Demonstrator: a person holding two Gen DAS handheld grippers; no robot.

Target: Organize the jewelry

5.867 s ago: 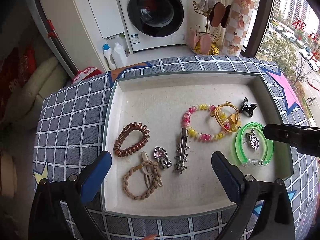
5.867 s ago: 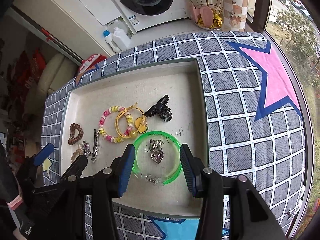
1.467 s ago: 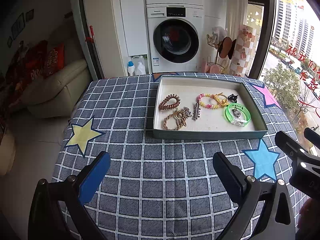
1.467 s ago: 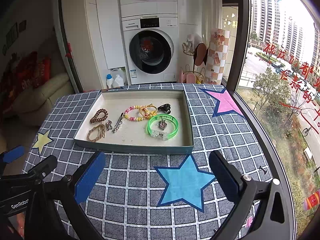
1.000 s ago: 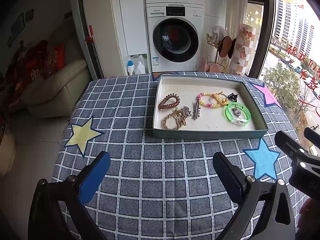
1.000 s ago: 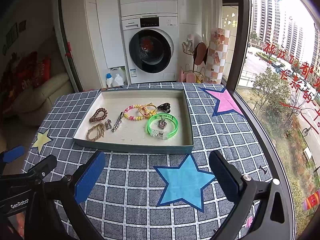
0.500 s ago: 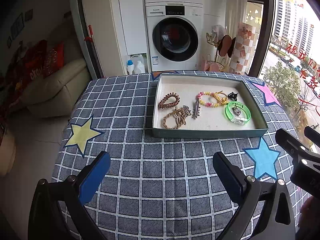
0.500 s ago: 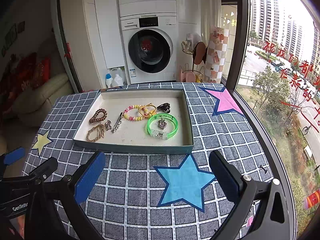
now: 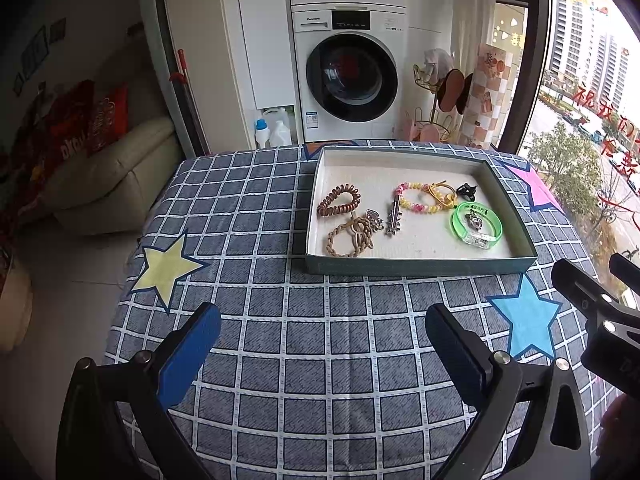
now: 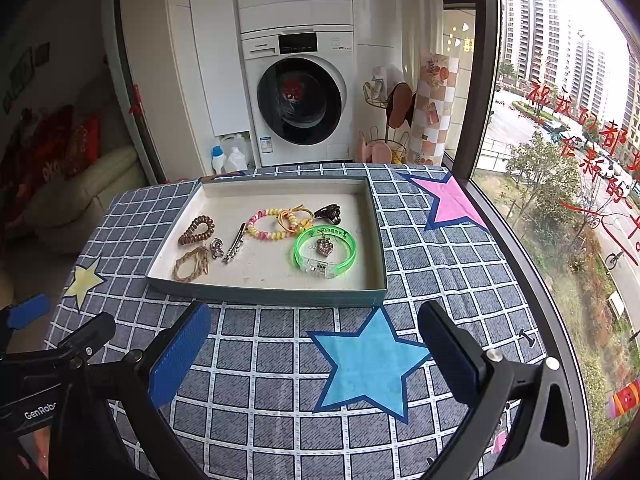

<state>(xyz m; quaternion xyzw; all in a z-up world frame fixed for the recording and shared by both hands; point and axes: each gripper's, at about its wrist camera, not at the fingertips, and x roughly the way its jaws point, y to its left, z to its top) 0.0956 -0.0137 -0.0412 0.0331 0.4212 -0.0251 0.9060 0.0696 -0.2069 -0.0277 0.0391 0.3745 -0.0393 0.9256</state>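
A shallow green tray (image 9: 420, 266) (image 10: 264, 294) sits on the far half of the table and holds several pieces. Inside lie a green bangle (image 9: 476, 226) (image 10: 325, 251) with a heart pendant in it, a pink-yellow bead bracelet (image 9: 416, 200) (image 10: 269, 224), a brown coil tie (image 9: 339, 200) (image 10: 196, 230), a braided tan tie (image 9: 350, 236) (image 10: 191, 263), a silver clip (image 9: 393, 215) (image 10: 234, 242) and a black claw clip (image 9: 467, 190) (image 10: 328, 213). My left gripper (image 9: 322, 344) and right gripper (image 10: 316, 344) both hang open and empty, well short of the tray.
The table wears a grey checked cloth with a yellow star (image 9: 164, 268), a blue star (image 10: 368, 364) and a pink star (image 10: 448, 200). Beyond it stand a washing machine (image 9: 350, 76), detergent bottles, a wire rack and a cream sofa (image 9: 100, 184). A window runs along the right.
Since 5.9 s ago both grippers have pulled back from over the tray to the table's near side. Over the last second they have hardly moved.
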